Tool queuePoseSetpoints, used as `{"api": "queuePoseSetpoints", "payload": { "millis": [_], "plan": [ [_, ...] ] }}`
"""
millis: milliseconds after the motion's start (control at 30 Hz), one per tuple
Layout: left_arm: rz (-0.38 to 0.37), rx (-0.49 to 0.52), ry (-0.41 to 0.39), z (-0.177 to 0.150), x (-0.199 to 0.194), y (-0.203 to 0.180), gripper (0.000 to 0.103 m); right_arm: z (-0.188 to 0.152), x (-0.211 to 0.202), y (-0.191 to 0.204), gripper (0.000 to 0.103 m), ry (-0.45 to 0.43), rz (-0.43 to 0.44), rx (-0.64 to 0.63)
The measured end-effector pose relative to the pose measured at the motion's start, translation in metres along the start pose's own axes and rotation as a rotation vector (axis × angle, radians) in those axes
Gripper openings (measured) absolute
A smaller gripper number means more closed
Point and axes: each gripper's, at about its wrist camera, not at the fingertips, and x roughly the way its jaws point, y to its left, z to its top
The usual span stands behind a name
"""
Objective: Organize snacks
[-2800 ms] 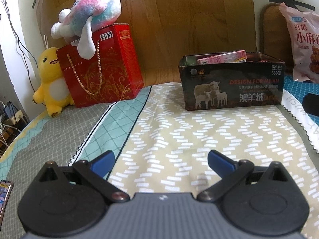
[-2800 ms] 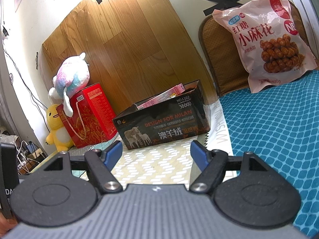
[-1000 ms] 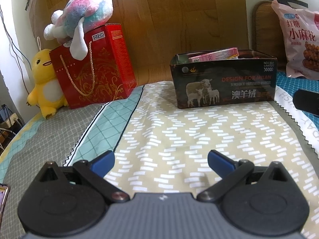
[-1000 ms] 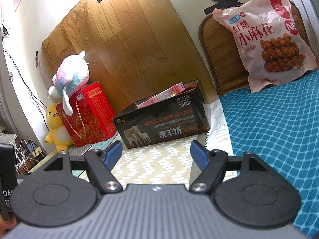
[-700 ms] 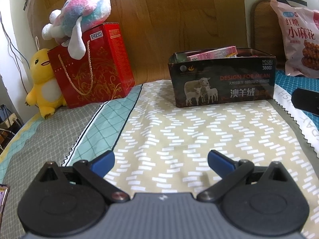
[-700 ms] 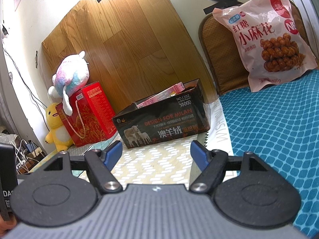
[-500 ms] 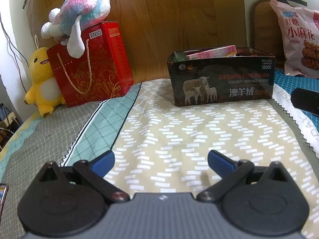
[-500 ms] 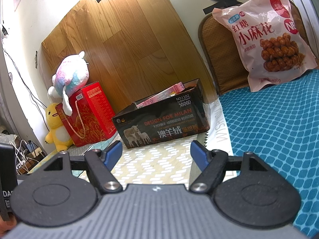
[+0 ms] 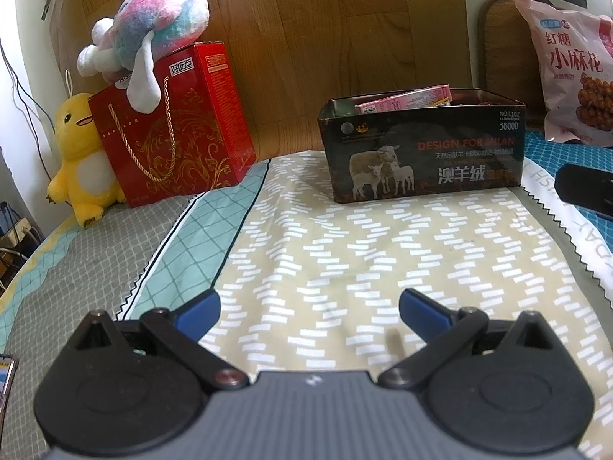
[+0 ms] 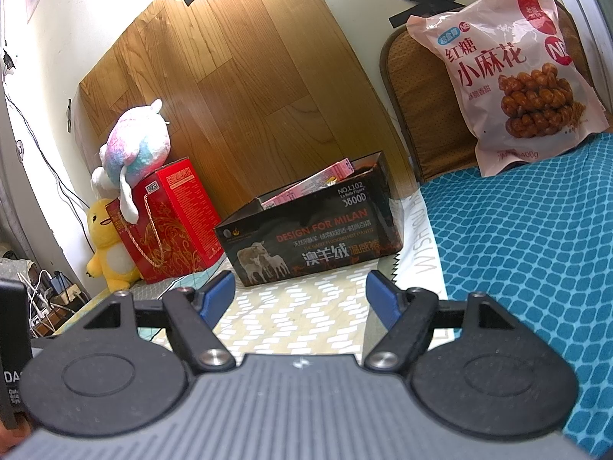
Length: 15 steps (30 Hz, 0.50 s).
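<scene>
A dark tin box (image 9: 425, 157) (image 10: 310, 241) printed with sheep stands on the bed by the wooden headboard. A pink snack packet (image 9: 406, 101) (image 10: 306, 184) sticks out of its top. A big pink snack bag (image 9: 578, 76) (image 10: 505, 80) of fried twists leans upright at the far right. My left gripper (image 9: 309, 312) hovers open over the beige patterned cover, well short of the box, with nothing between its blue pads. My right gripper (image 10: 299, 294) is open too, empty, aimed at the box from the right.
A red gift bag (image 9: 172, 126) (image 10: 168, 218) stands left of the box with a pastel plush (image 9: 153, 42) on top and a yellow duck plush (image 9: 78, 161) beside it. A brown padded chair back (image 10: 425, 103) props the snack bag. Teal bedding (image 10: 536, 253) spreads at right.
The left wrist view drifted slightly, with the box and gift bag shifting a little left over the span. Both grippers stay open and the right one has not moved.
</scene>
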Motion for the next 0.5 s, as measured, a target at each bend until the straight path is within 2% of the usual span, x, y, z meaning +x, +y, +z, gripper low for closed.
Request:
{"api": "queuePoseSetpoints", "payload": {
  "millis": [500],
  "plan": [
    [-0.011,-0.008,0.009,-0.0015,0.0,0.0012,0.103,0.0002,0.0,-0.0001,0.077,0.0,0.0,0.0]
  ]
}}
